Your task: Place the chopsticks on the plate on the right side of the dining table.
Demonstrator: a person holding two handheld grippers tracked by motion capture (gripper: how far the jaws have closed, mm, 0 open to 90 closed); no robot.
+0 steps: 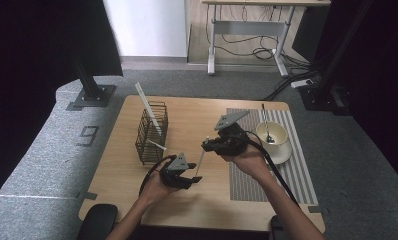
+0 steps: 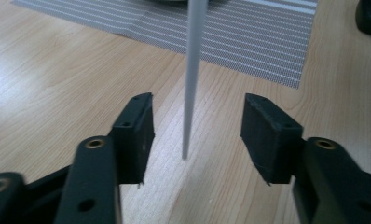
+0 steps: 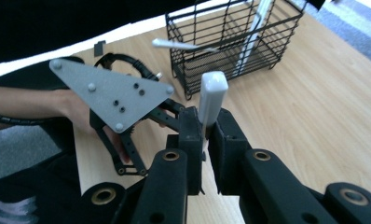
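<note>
The right hand-held gripper is clamped on the thick end of a white chopstick, which slants down over the wooden tabletop. Its thin tip hangs between the pads of the left hand-held gripper, whose jaws stand partly apart and touch nothing. Behind the left hand-held gripper sits a black wire basket holding 2 more white chopsticks. On the striped placemat stands a cream bowl with a spoon.
</note>
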